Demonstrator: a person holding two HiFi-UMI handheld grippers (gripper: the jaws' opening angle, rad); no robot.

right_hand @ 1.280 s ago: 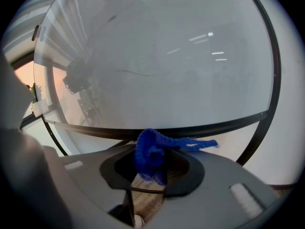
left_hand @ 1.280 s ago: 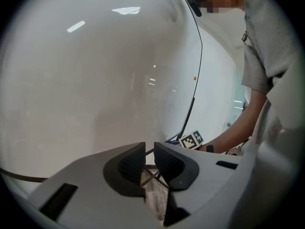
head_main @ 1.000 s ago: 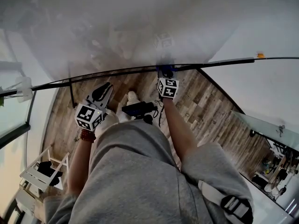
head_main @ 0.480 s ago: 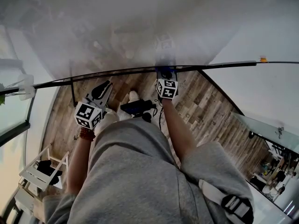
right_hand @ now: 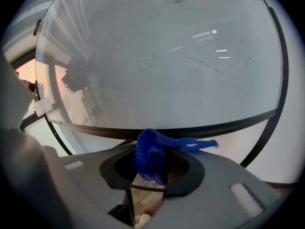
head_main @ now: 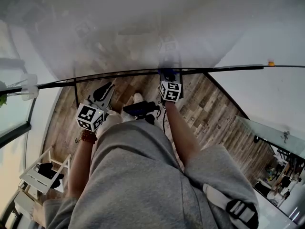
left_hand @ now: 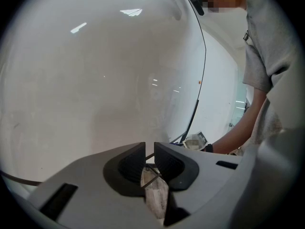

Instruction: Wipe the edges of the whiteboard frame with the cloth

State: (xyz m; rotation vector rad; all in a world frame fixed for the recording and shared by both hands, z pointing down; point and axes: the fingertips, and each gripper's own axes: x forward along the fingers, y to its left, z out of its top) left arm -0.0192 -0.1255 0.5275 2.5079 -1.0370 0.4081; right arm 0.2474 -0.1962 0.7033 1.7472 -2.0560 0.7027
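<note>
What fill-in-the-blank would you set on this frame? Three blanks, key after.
1. The right gripper is shut on a ___ cloth.
2. The cloth is pressed against the ___ edge of the whiteboard frame.
3. The left gripper hangs off the board and holds ___.
Missing words: blue; bottom; nothing.

L gripper (left_hand: 149, 148) fingers (left_hand: 131, 160) near-shut, seemingly empty, facing whiteboard (left_hand: 95, 80).
</note>
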